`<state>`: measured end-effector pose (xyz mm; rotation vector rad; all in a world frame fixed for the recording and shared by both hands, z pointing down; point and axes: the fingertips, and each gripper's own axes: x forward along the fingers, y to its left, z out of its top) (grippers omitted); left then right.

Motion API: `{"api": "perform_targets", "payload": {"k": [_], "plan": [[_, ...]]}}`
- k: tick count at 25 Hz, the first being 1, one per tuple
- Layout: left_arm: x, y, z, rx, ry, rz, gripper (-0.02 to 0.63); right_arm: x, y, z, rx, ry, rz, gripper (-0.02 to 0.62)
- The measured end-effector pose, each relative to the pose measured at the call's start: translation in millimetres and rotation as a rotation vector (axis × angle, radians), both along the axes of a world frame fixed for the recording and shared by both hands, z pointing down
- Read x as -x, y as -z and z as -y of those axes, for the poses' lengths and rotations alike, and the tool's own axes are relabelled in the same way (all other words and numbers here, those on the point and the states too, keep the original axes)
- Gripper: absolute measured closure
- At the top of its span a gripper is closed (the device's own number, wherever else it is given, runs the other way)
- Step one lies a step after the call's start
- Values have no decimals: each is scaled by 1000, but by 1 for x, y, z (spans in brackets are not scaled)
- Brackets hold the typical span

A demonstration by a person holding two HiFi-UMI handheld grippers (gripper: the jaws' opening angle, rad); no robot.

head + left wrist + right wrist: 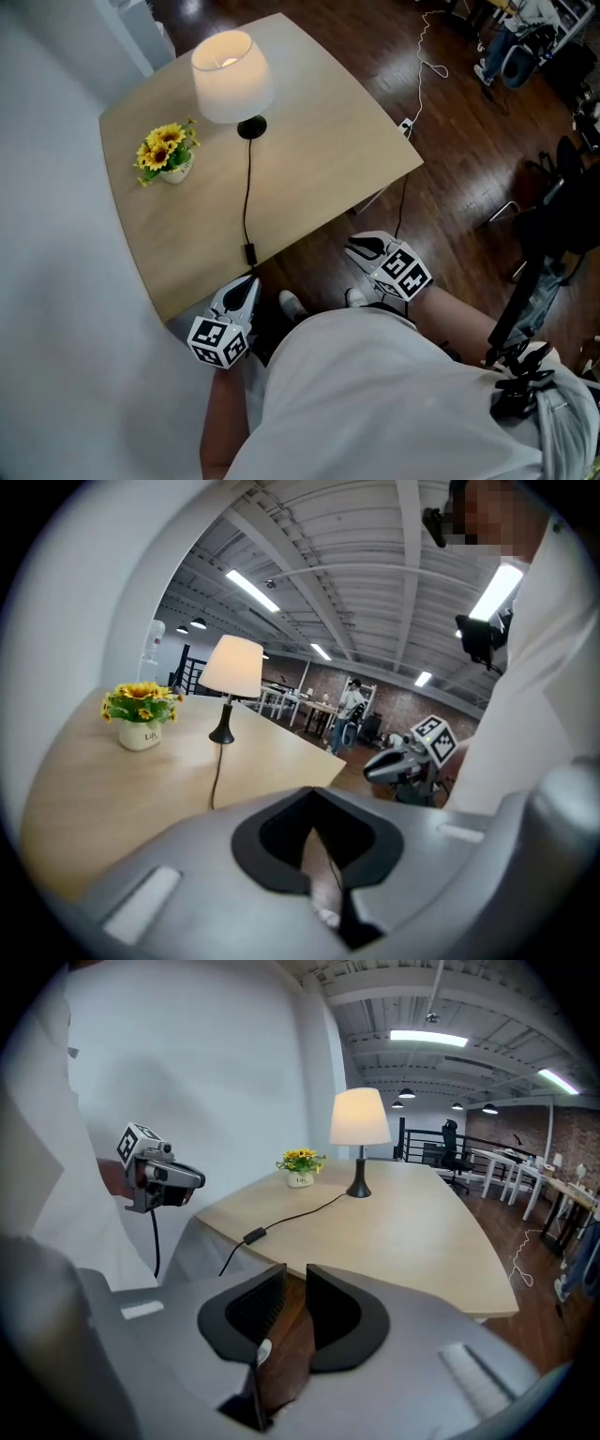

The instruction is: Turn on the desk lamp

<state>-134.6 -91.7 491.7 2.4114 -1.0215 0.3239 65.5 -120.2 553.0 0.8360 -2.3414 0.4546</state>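
Desk lamp (pixel 232 77) glows far on table (pixel 328 159); only head view shows floor socket (pixel 406 125). Beyond near edge, left gripper (pixel 248 284) sits pressed together, right gripper (pixel 357 247) spread.

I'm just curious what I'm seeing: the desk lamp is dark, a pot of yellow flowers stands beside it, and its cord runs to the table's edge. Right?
Not quite: the desk lamp is lit, its shade glowing in the head view. The flowers and cord are as you say.
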Motion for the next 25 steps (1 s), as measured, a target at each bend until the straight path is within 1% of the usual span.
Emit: {"api": "perform_targets", "payload": {"k": [4, 8, 11, 15, 18, 20, 25], "plan": [[-43, 10, -4, -22, 2, 24, 588, -49, 7, -8, -11, -33, 46, 520], [-81, 19, -20, -40, 37, 47, 588, -83, 13, -18, -37, -21, 101, 519], [-106, 16, -39, -26, 69, 66, 588, -103, 18, -22, -59, 4, 137, 518], [-134, 7, -65, 21, 87, 100, 588, -130, 19, -27, -68, 22, 169, 518], [-146, 4, -82, 50, 64, 128, 588, -142, 15, -36, -56, 14, 180, 518], [-151, 4, -86, 51, 50, 135, 588, -147, 14, -44, -53, -5, 189, 518], [-160, 17, -92, 8, 10, 128, 588, -151, 25, -59, -73, -41, 193, 518]]}}
